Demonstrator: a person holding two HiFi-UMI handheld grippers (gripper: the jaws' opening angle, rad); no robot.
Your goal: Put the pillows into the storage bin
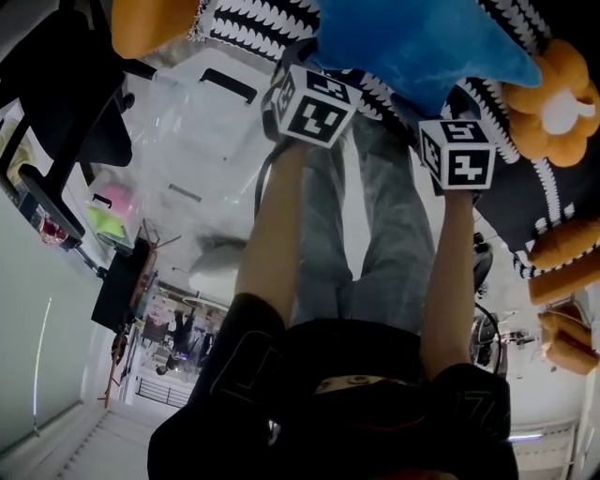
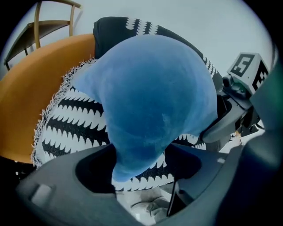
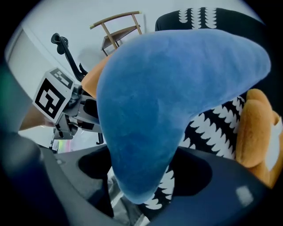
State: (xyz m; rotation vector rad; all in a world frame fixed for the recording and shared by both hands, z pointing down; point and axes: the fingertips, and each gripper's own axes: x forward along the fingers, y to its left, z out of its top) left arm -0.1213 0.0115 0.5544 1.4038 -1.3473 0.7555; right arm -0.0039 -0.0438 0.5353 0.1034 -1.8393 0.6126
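Currently the blue plush pillow lies on top of a black-and-white patterned fabric pillow, with a plain orange cushion on one side of that pile and an orange flower-shaped pillow on the other. I see one blue corner sitting in the gap of my left gripper and another in the gap of my right gripper, both sets of jaws spread wide and released rather than pinching the plush. Off to the left in the head view sits the clear plastic storage bin with black handles, apart from the blue pillow.
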